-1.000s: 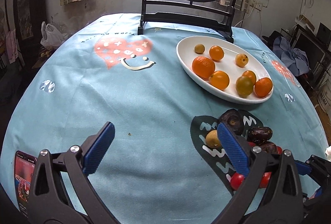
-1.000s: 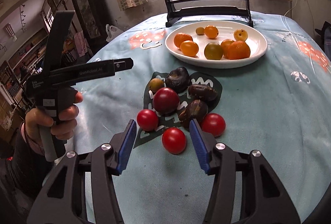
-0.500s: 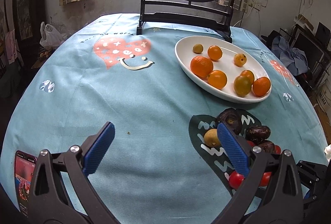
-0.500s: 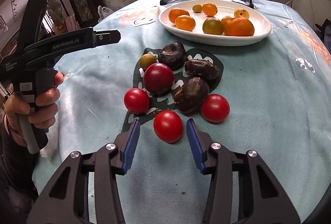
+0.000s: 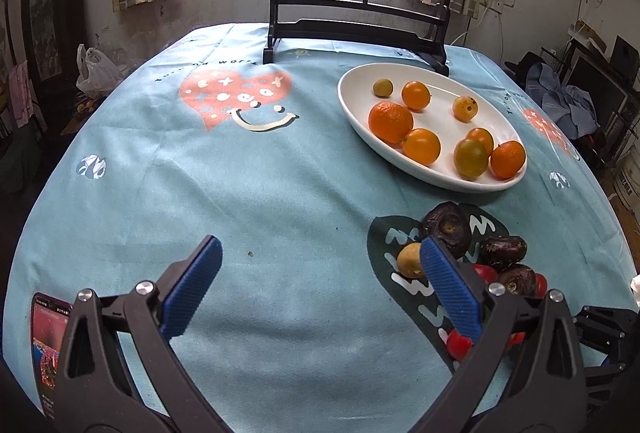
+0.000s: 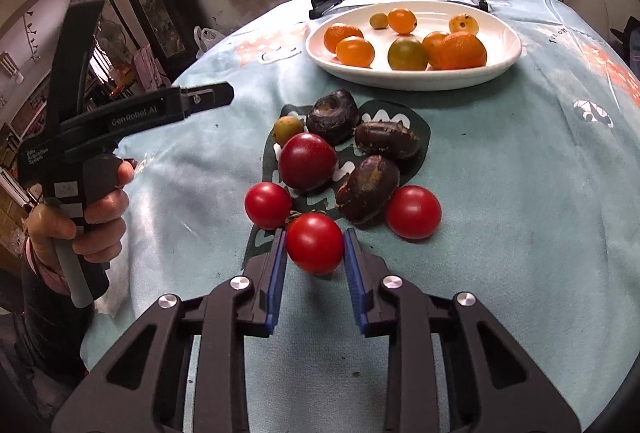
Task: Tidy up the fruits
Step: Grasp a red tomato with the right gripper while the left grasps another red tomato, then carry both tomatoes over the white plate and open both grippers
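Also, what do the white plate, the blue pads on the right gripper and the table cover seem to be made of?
White plate: probably glazed ceramic, smooth with soft window glare. Blue pads of the right gripper: likely rubber or soft plastic, matte and finely ribbed. Table cover: printed fabric, slightly fuzzy, with folds and creases.

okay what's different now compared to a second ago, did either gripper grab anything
The right gripper moved forward and closed its fingers around the nearest red tomato, which sat in the open gap before. The left gripper stays open over the blue tablecloth, holding nothing. The white plate of orange fruit and the dark fruits have not moved.
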